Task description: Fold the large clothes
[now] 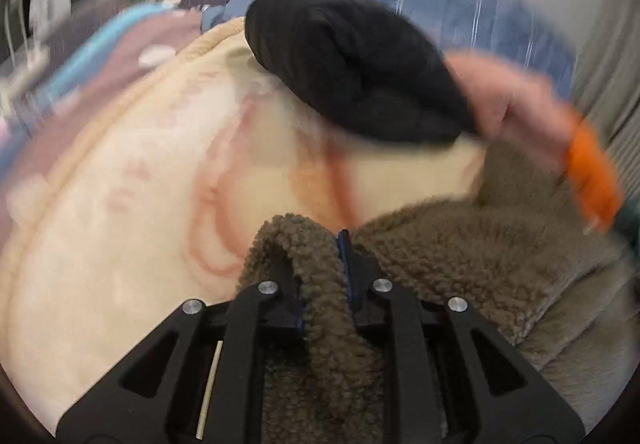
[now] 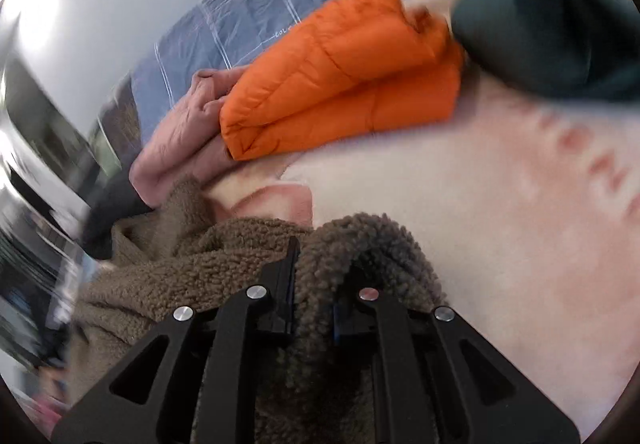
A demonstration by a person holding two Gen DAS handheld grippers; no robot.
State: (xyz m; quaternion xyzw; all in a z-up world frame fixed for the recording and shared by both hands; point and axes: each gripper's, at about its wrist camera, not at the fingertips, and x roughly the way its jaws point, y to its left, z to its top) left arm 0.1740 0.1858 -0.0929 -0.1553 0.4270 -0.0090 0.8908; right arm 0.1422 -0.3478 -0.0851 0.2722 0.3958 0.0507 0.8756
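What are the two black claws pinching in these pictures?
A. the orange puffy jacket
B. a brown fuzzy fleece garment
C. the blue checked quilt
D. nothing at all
B: both the left gripper and the right gripper are closed on folds of the brown fleece garment, while the orange jacket lies folded beyond them.

- The left gripper [image 1: 322, 256], black with two fingers, points steeply downward; its jaws are clamped tight on a fold of brown fuzzy fleece garment [image 1: 460, 256].
- The right gripper [image 2: 316, 264], likewise black and angled downward, pinches another fold of that fleece.
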